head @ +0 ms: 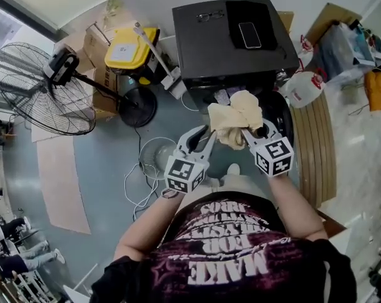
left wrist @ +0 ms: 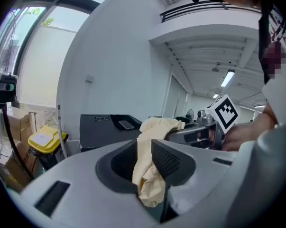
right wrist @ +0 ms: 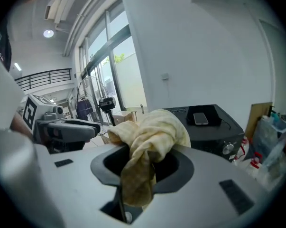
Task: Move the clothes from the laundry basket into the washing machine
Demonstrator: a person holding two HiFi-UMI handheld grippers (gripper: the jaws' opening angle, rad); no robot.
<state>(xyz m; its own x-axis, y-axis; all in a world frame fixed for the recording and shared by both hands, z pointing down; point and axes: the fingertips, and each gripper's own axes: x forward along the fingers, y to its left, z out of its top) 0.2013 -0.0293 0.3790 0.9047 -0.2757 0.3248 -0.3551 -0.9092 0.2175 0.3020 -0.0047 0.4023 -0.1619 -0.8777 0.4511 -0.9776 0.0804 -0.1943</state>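
Holding one cream cloth (head: 234, 124) between both grippers, the person faces the washer (head: 231, 40), which sits at twelve o'clock from the cloth in the head view. The right gripper (head: 253, 131) pinches a bunched end. The left gripper (head: 206, 134) has its jaws parted, with the cloth hanging loosely between them. This piece is out of the basket, which I cannot make out, but not yet inside the washer. How many clothes remain cannot be told
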